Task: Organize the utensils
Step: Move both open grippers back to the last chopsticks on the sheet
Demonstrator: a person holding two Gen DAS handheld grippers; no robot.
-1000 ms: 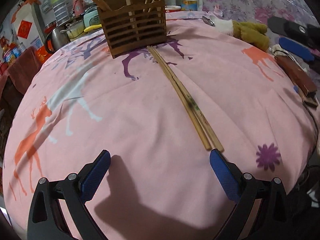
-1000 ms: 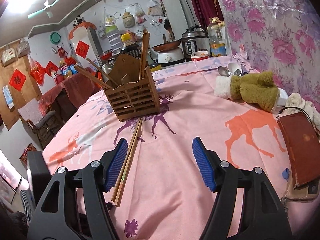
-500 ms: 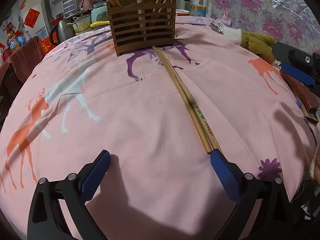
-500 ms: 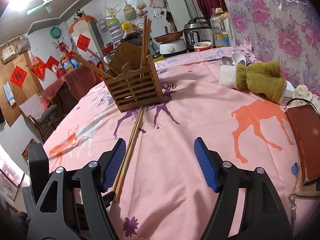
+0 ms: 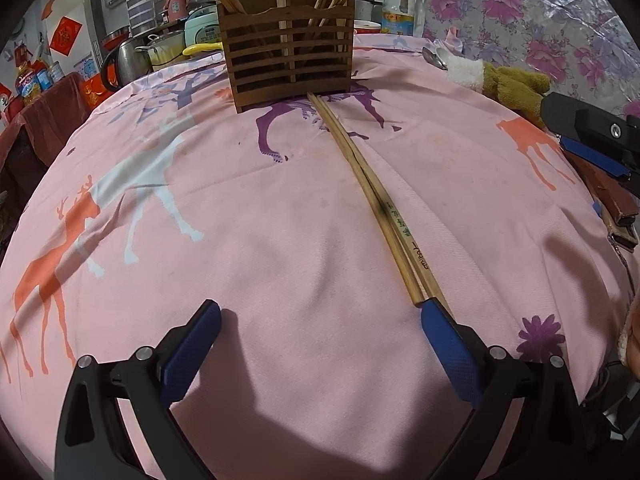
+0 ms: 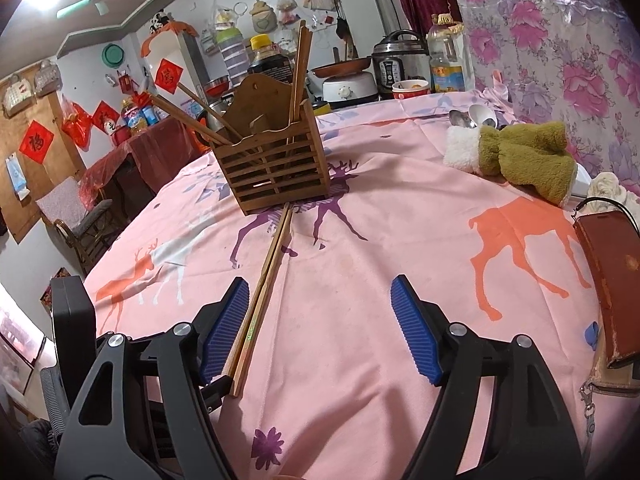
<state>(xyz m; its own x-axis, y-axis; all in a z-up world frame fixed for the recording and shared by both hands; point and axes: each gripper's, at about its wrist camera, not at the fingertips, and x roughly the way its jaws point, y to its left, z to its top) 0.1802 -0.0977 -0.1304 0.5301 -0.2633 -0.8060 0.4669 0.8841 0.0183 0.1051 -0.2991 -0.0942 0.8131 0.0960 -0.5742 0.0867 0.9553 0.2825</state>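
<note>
A pair of long wooden chopsticks (image 5: 372, 200) lies side by side on the pink deer-print cloth, running from the foot of the slatted wooden holder (image 5: 288, 64) toward me. Several chopsticks stand in the holder (image 6: 276, 172). My left gripper (image 5: 320, 316) is open just above the cloth, and the pair's near ends lie at its right fingertip (image 5: 432, 316). My right gripper (image 6: 320, 284) has nothing gripped and its jaws are opening. The chopsticks (image 6: 264, 292) run just inside its left finger, and no pad presses on them. It also shows at the right edge (image 5: 592, 140).
A green and white plush cloth (image 6: 520, 160) lies at the back right with spoons (image 6: 472, 116) behind it. A brown case (image 6: 612, 276) rests at the right table edge. Cookers (image 6: 396, 64), pots and bottles crowd the counter beyond the table.
The right gripper's jaws have spread a little wider. The left wrist view has tipped slightly, so the holder looks nearer. The chopsticks on the cloth have not moved.
</note>
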